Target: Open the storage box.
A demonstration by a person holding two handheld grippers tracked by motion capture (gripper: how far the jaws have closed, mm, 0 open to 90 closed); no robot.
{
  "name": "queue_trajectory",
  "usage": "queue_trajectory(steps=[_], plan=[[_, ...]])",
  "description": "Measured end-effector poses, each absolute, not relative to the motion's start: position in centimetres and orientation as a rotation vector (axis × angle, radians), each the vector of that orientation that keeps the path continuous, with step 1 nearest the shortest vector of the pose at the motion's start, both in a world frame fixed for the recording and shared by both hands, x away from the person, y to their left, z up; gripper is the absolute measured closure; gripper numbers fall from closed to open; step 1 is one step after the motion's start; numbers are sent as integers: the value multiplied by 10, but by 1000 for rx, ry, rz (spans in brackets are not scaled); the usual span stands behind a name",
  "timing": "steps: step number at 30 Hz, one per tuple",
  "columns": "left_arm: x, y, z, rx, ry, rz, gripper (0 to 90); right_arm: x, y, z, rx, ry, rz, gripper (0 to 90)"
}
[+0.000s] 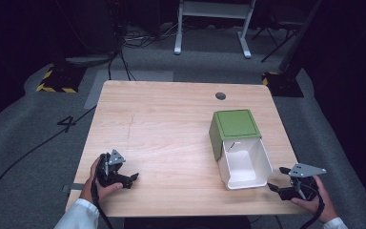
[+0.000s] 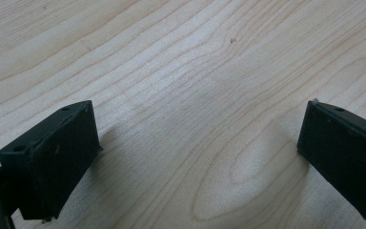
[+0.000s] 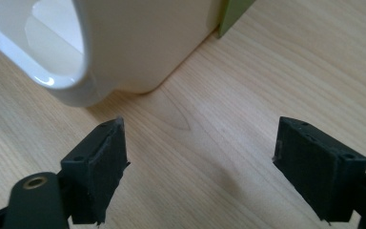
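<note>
We hold a gripper in each hand over a pale wooden table (image 1: 162, 124) with fine, wavy grain and a matte finish. Our right gripper (image 1: 280, 181) sits at the near right corner, its two blocky black jaws spread wide with nothing between them but bare wood. Just ahead of it and slightly to its left lies the bin (image 1: 240, 152), tipped on its side: a smooth, glossy white plastic body with rounded corners and a thick rolled rim, its open mouth turned toward us. In the right gripper view, that rim (image 3: 71, 81) curves close beyond the left jaw without touching it. At the bin's far end, a flat, matte green square lid (image 1: 235, 124) stands on edge, with a thin dark outline inset on its face.

Our left gripper (image 1: 129, 179) rests well apart from the bin, at the near left, jaws likewise gaping wide and empty, pointed at plain wood grain.
</note>
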State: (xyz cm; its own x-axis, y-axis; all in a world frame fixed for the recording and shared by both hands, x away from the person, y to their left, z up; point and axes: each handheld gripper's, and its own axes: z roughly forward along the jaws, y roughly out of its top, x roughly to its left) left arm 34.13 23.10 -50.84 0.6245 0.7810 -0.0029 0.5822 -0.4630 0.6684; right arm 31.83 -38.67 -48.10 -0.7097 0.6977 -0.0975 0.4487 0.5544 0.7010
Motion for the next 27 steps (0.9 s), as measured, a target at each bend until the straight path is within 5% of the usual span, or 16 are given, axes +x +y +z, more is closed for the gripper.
queue_trajectory(steps=[27], plan=[[342,231,-509,2207,1063,401,4,322,-408,-508,1121,2317,1032,178]])
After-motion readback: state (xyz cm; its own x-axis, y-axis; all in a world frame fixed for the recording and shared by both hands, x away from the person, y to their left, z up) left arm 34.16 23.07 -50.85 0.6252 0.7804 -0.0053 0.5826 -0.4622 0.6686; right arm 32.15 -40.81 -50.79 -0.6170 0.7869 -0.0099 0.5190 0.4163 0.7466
